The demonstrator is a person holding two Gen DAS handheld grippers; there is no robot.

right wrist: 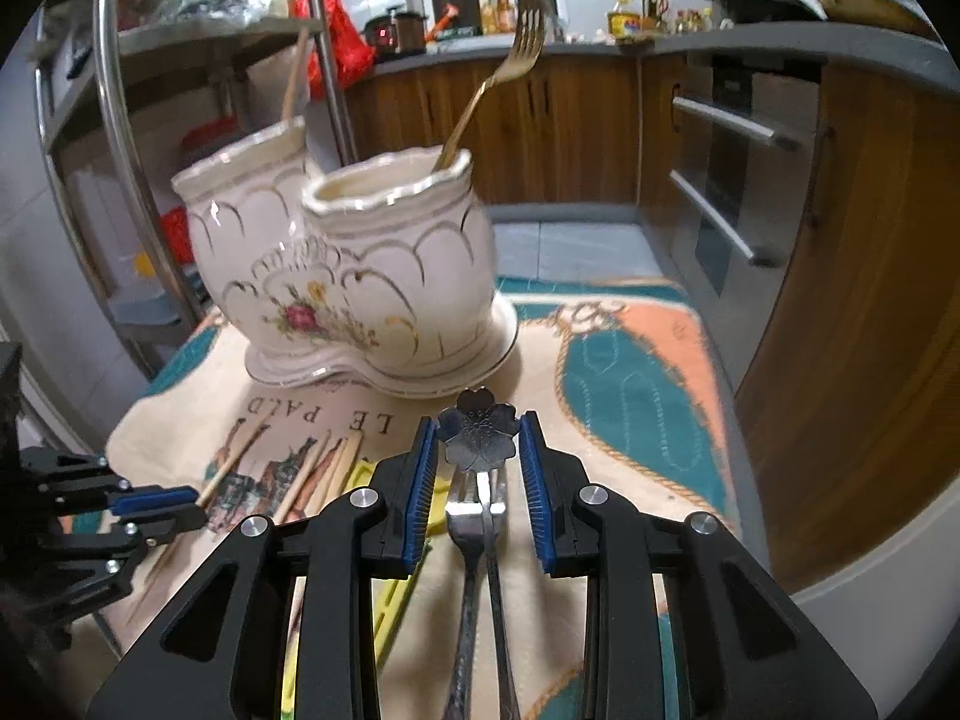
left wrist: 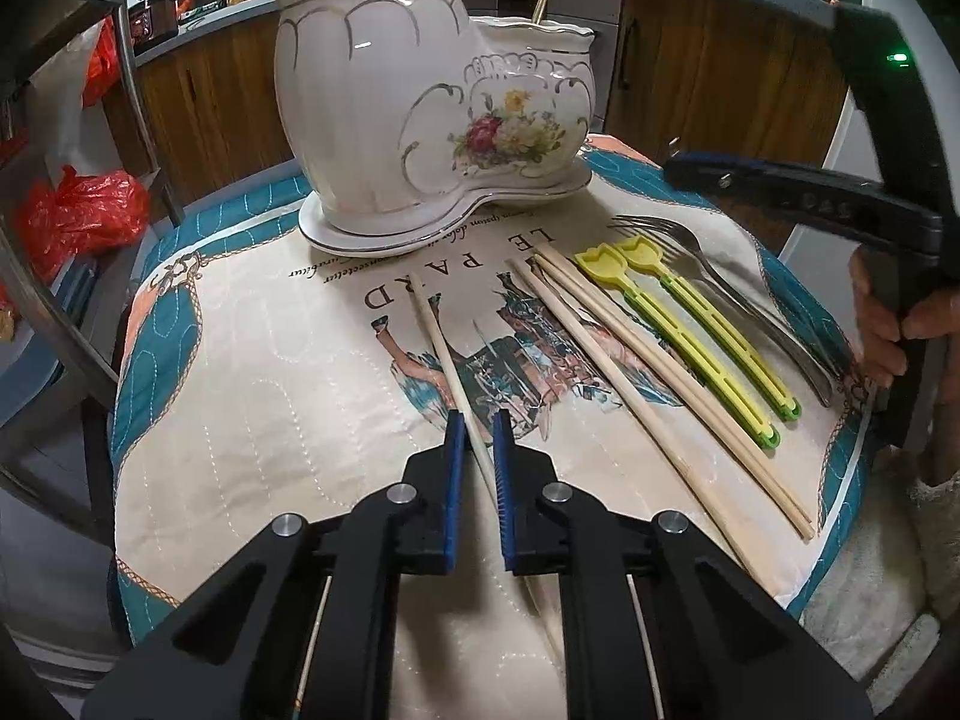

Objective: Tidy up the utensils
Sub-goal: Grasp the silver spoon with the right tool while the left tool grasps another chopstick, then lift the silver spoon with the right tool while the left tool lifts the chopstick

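Quilted printed surface (left wrist: 252,396): left gripper (left wrist: 478,420) fingers straddle a wooden chopstick (left wrist: 441,348), unpinched; right gripper (right wrist: 477,438) fingers spread around a steel flower-handled spoon (right wrist: 478,438).

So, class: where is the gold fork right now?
The gold fork stands tines-up in the smaller, lower cup of the ceramic holder, seen at top centre in both wrist views, leaning against the cup's rim.

On my quilted mat a cream, floral, two-pot ceramic holder (left wrist: 420,120) stands upright with a gold fork (right wrist: 498,84) leaning in its lower pot and a wooden stick (right wrist: 295,84) in the taller one. In front of it lie a lone wooden chopstick (left wrist: 444,360), three more chopsticks (left wrist: 630,372) side by side, and two yellow-green tulip-tipped sticks (left wrist: 690,324). Furthest right rest a steel fork (right wrist: 471,540) and a flower-headed steel spoon (right wrist: 478,438), touching.
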